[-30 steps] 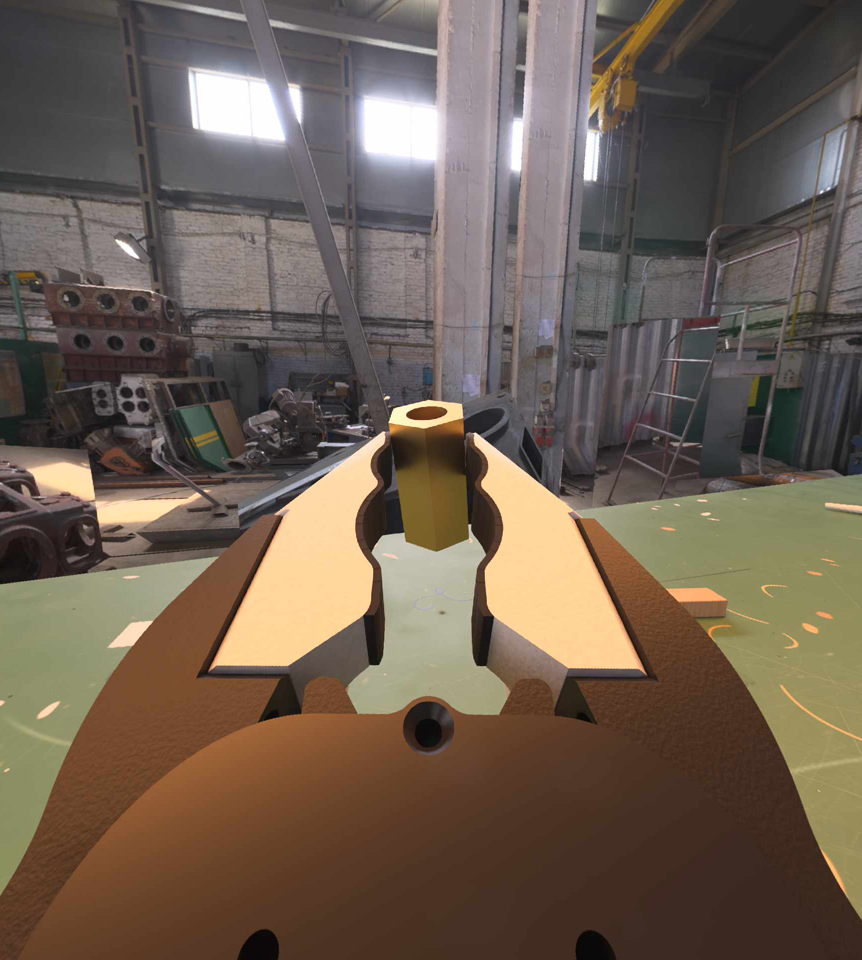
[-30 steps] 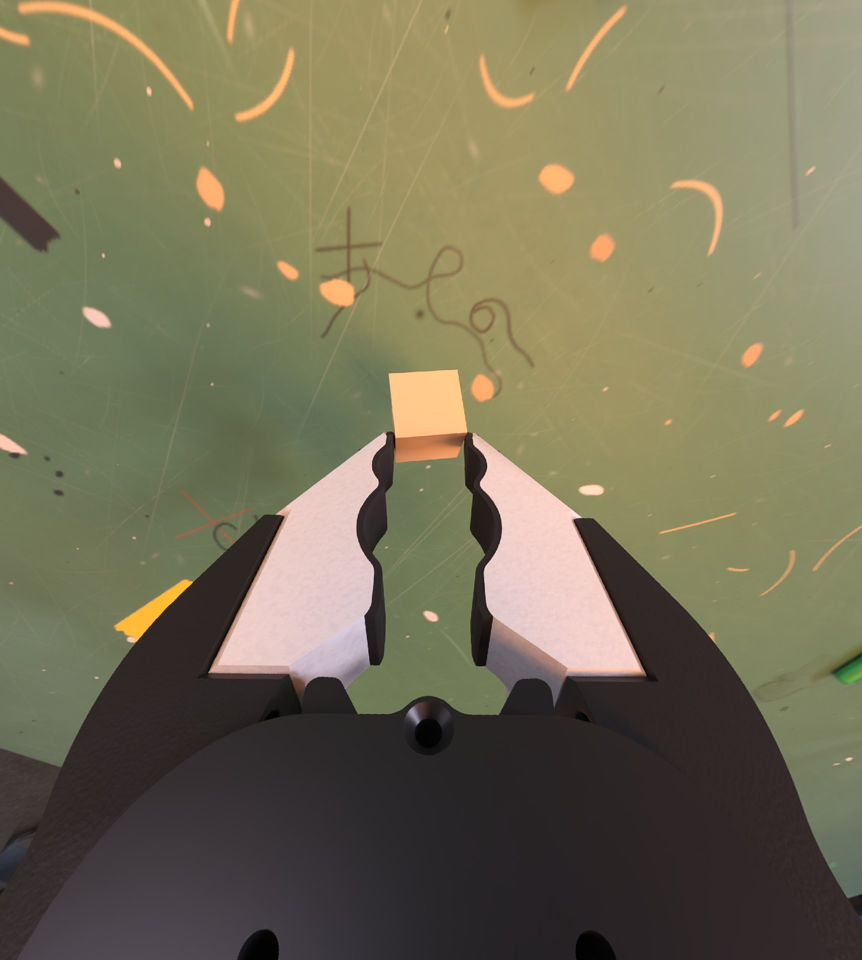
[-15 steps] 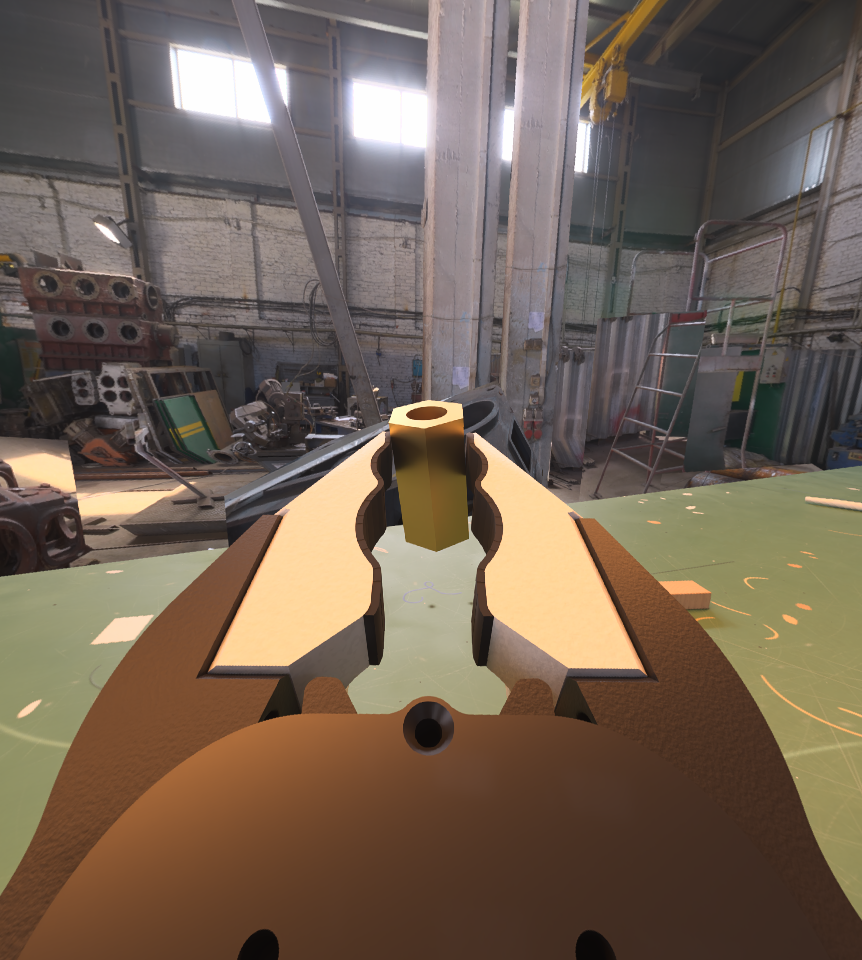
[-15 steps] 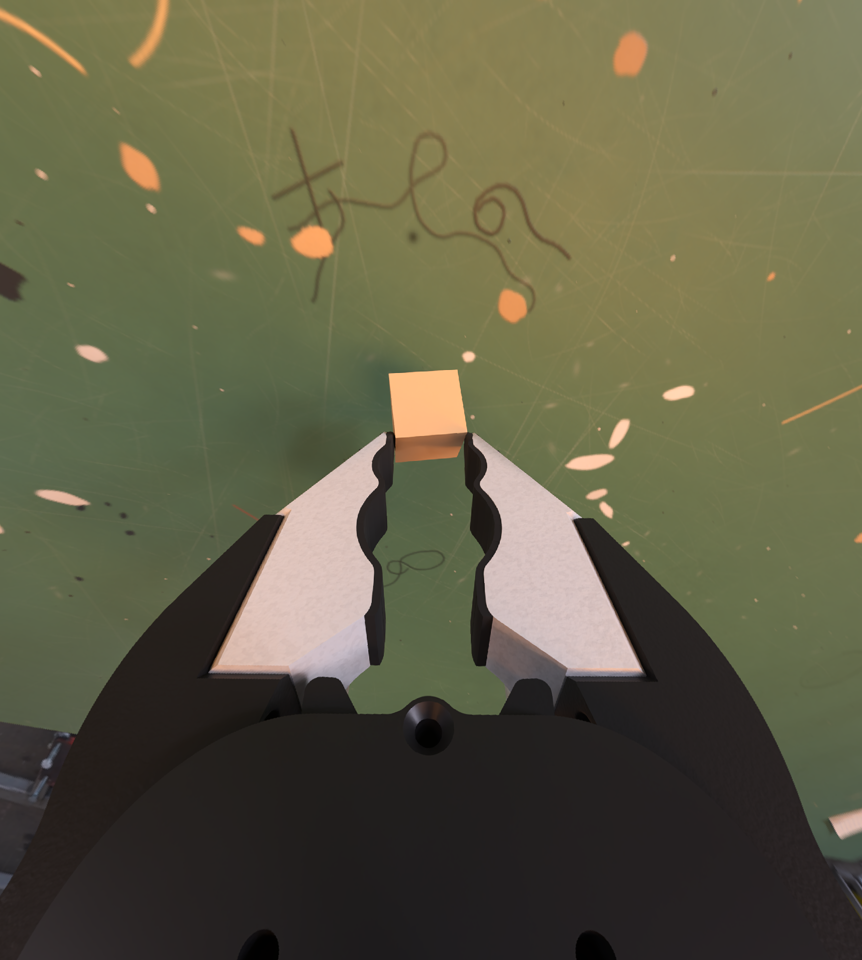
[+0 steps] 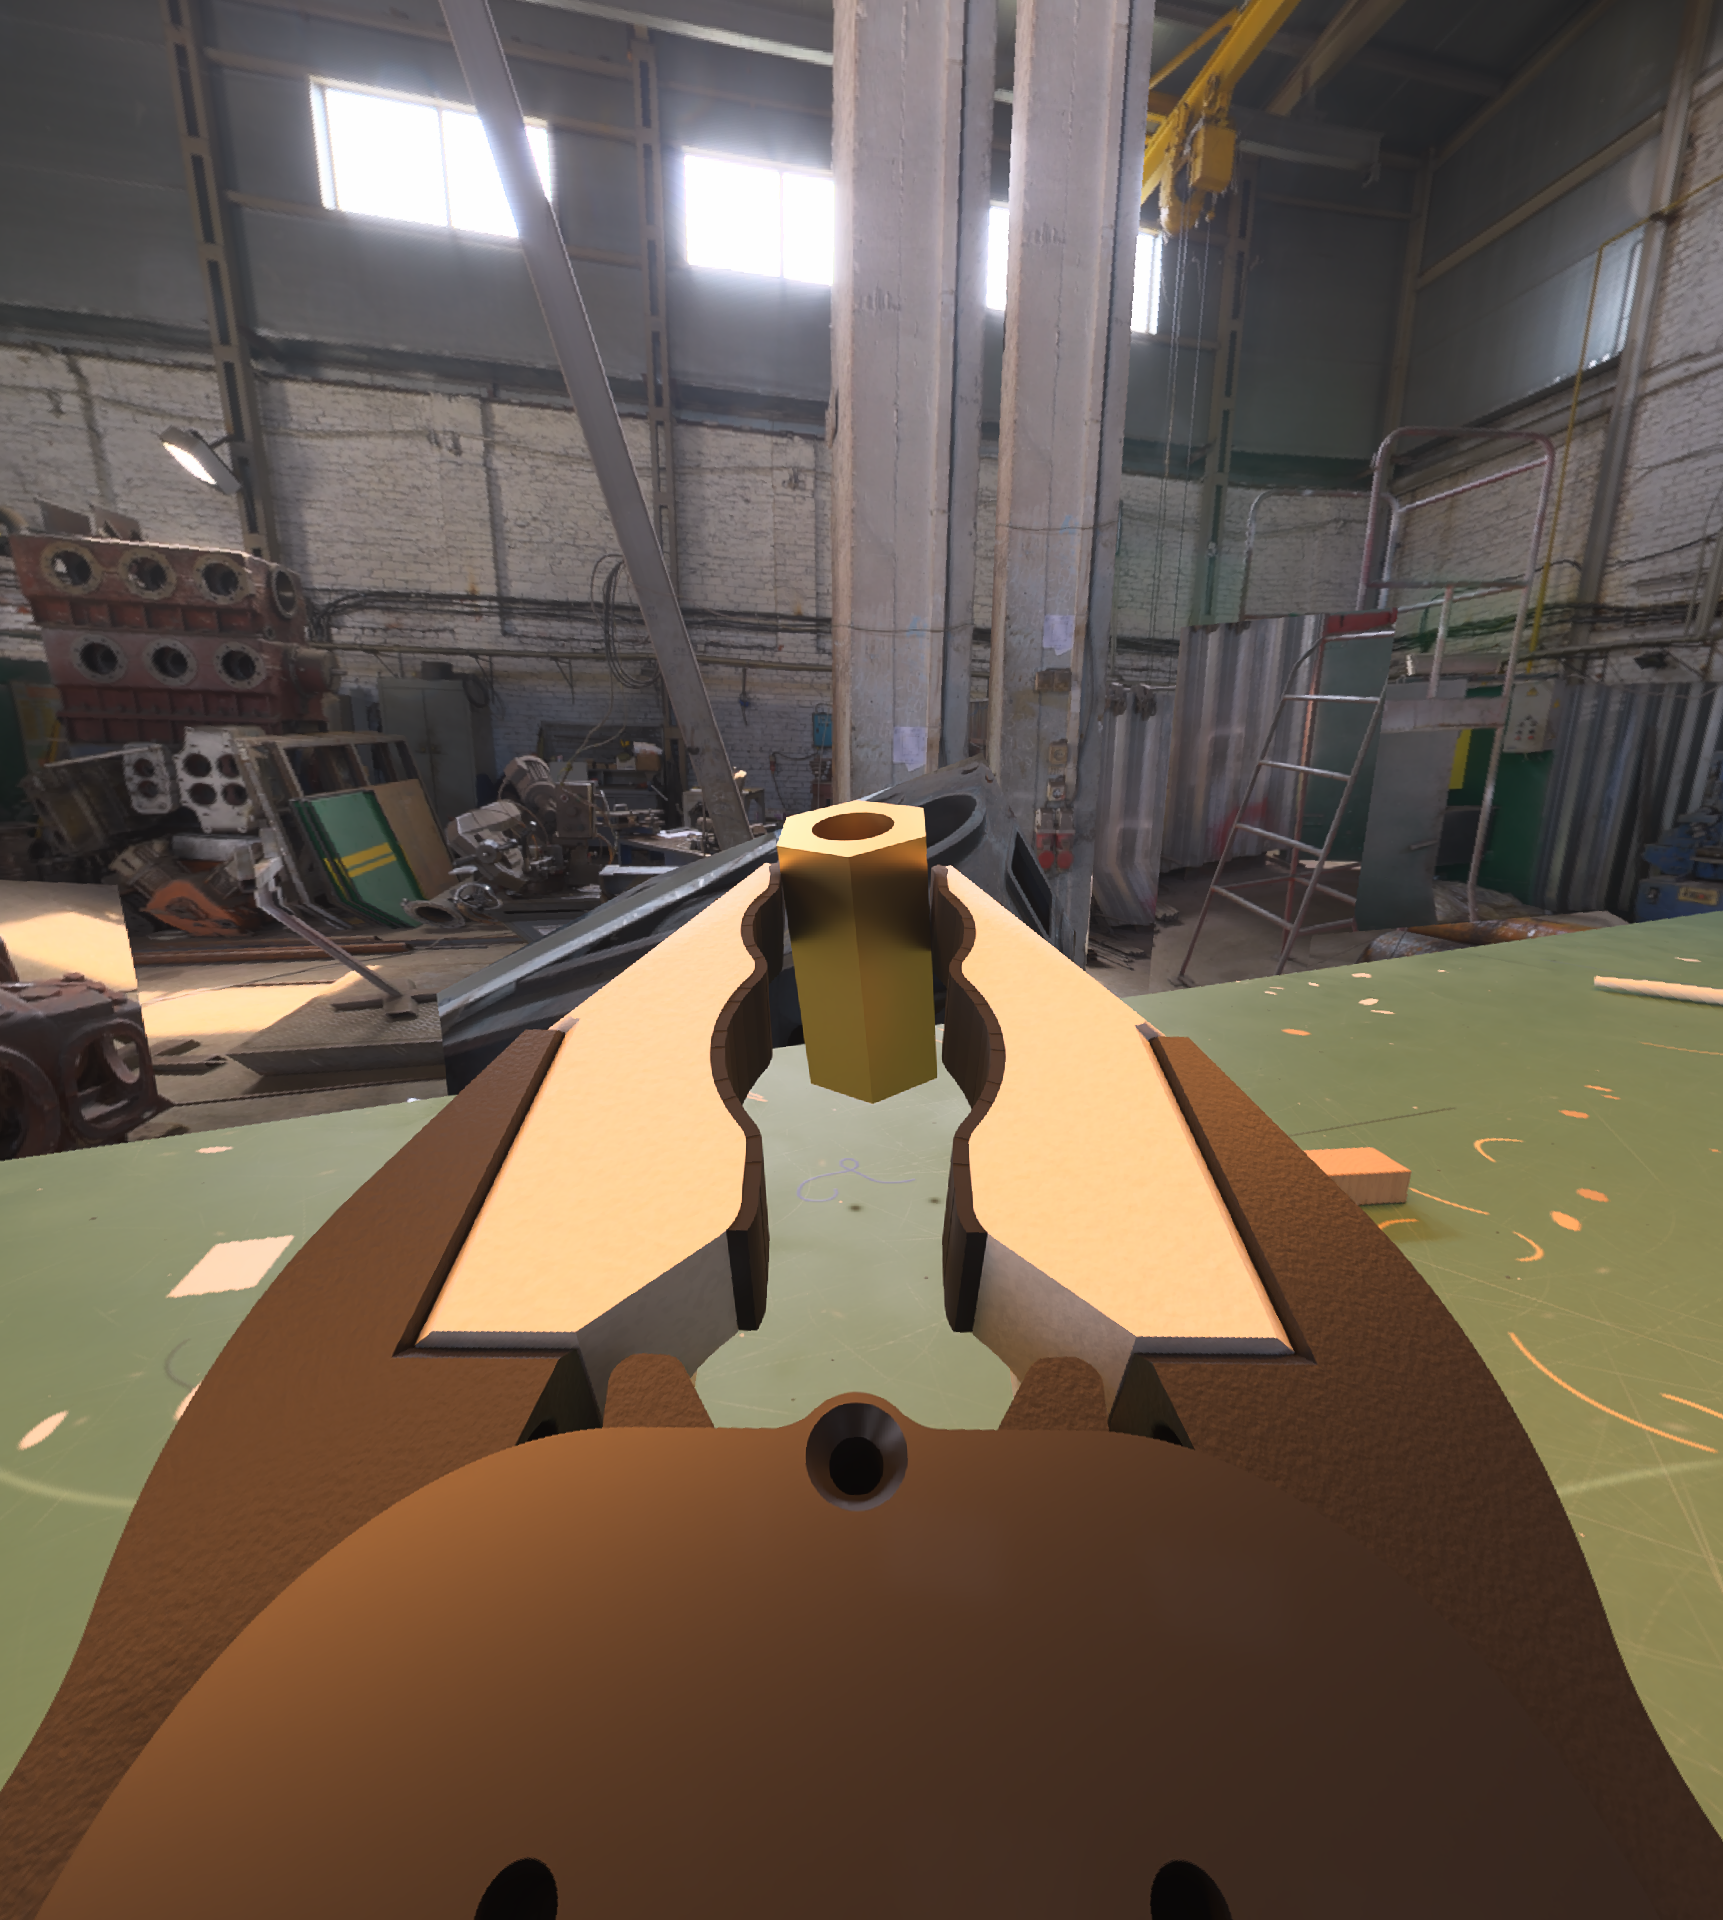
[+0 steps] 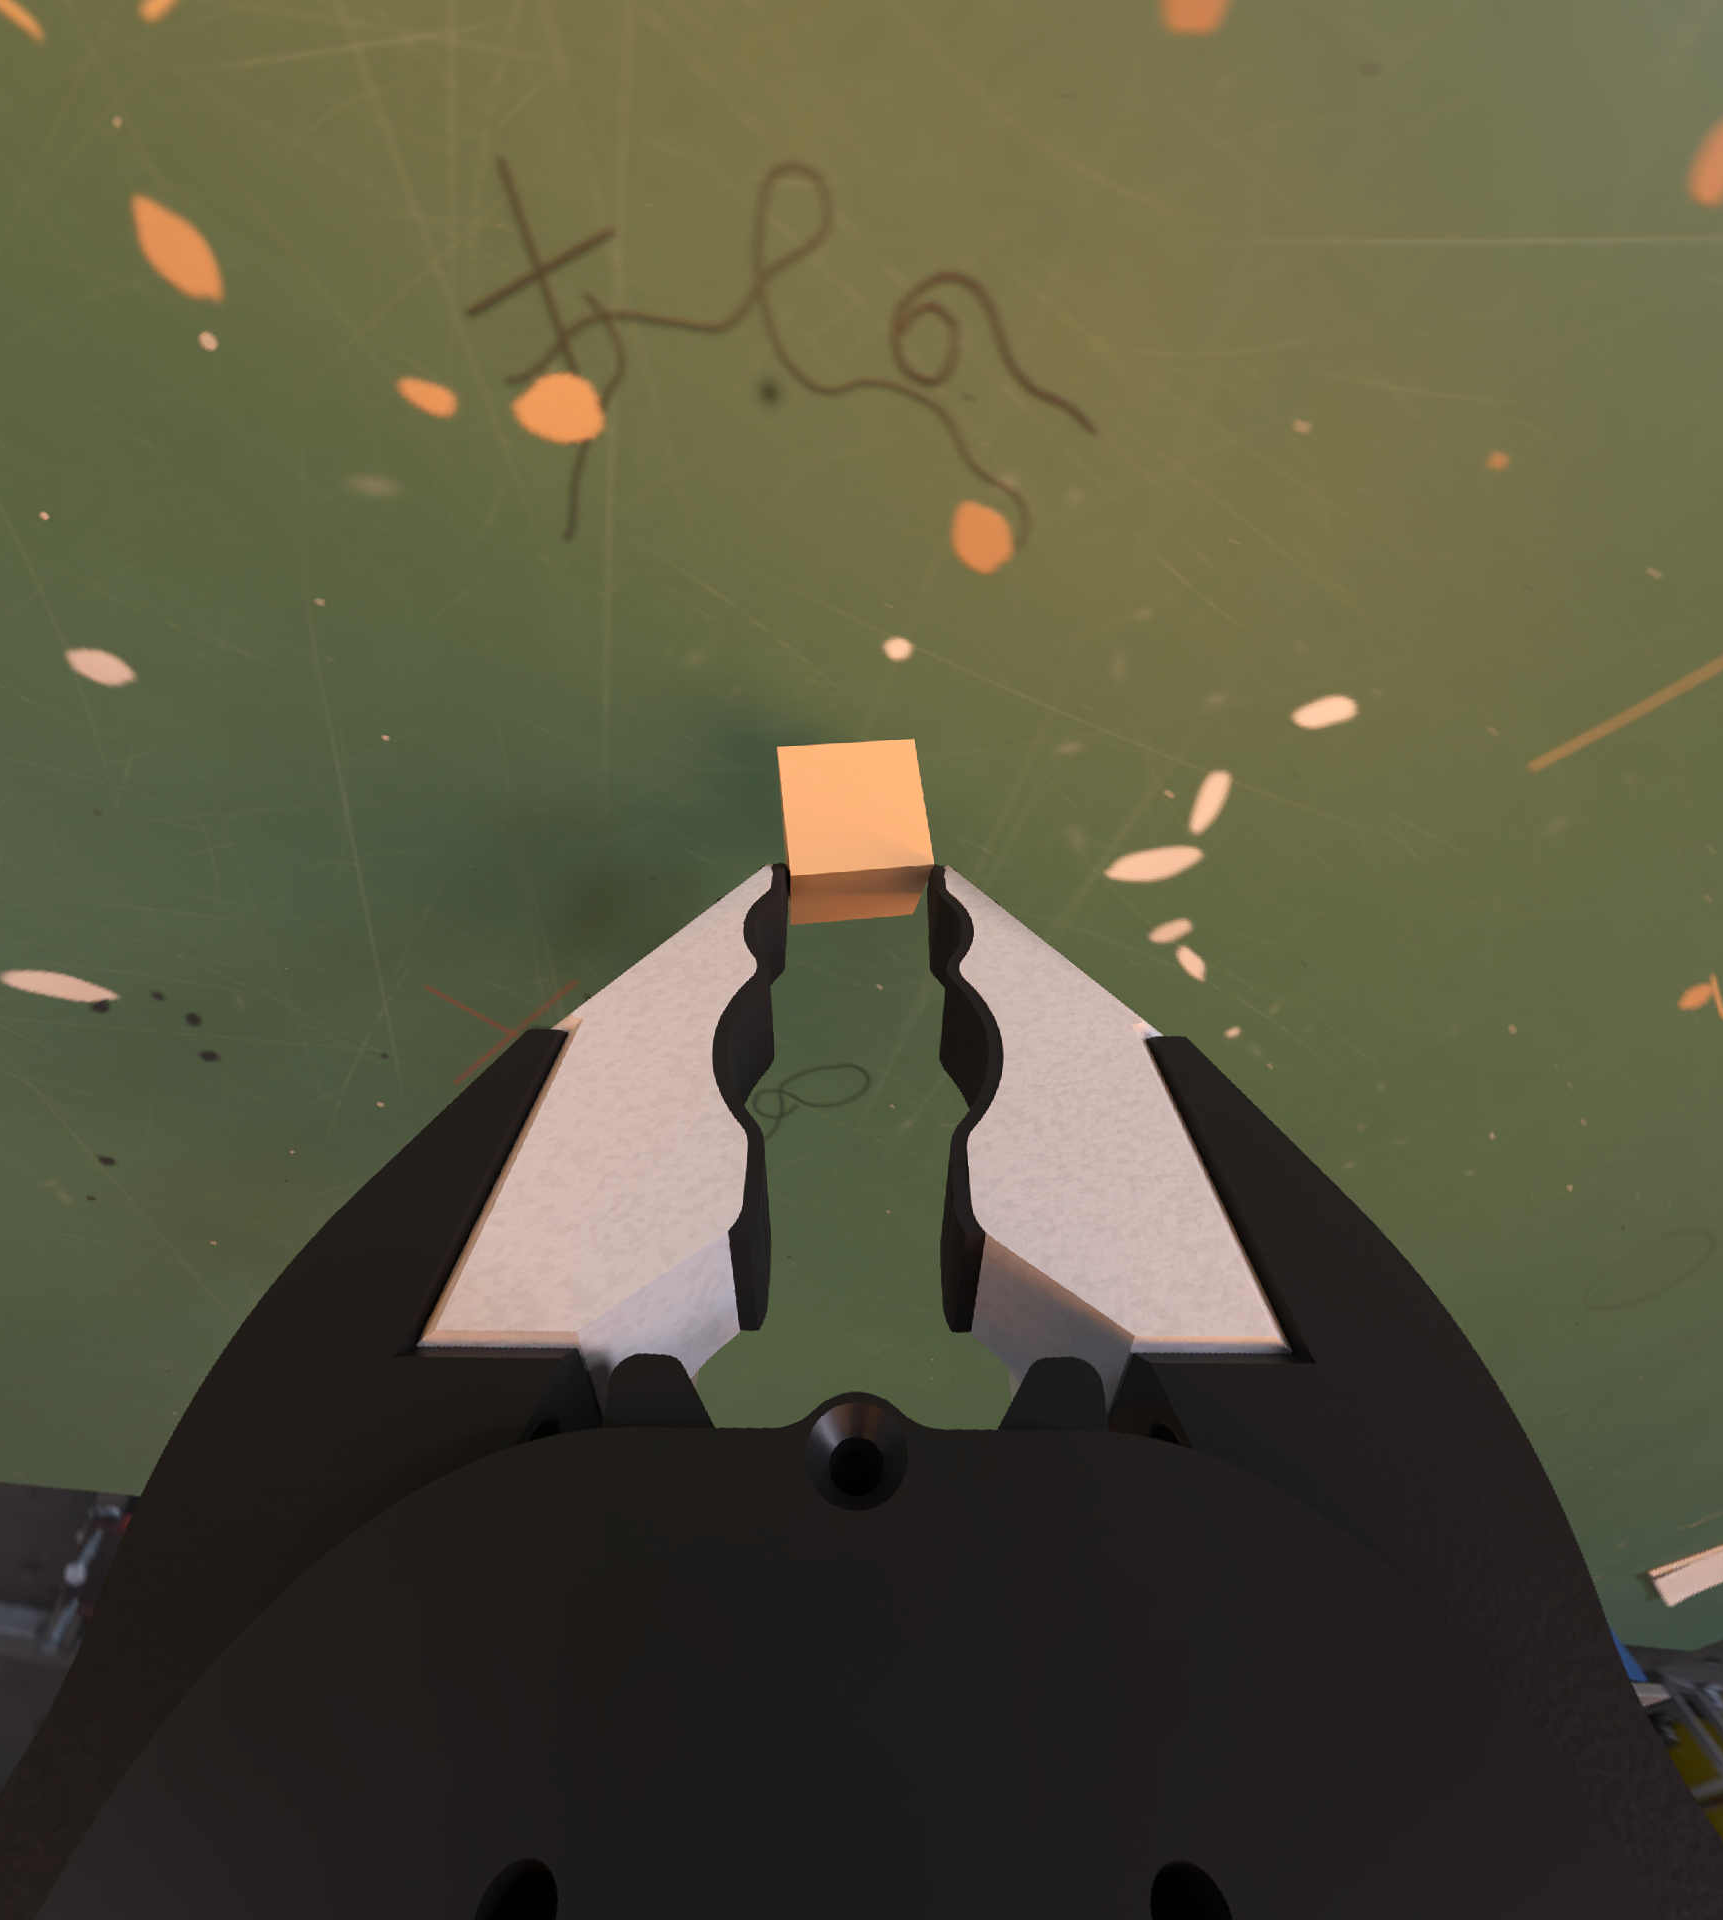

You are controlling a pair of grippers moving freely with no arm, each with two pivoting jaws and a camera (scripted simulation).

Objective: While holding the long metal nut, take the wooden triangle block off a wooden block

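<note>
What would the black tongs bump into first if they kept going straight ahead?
Probably the green table. The right tongs point down at it, gripping the wooden triangle block, so that block would likely touch first. Depth is unclear.

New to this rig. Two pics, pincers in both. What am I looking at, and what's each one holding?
Each picture comes from a camera mounted on one of two two-finger grippers, looking along its fingers. The left gripper, brown, is shut on a long metal nut, brass-coloured and upright, above a green table. A flat wooden block and a marker pen lie on that table to the right. The right gripper, black, looks down at the table and pinches a wooden triangle block at its fingertips, lifted clear of the surface.
</note>
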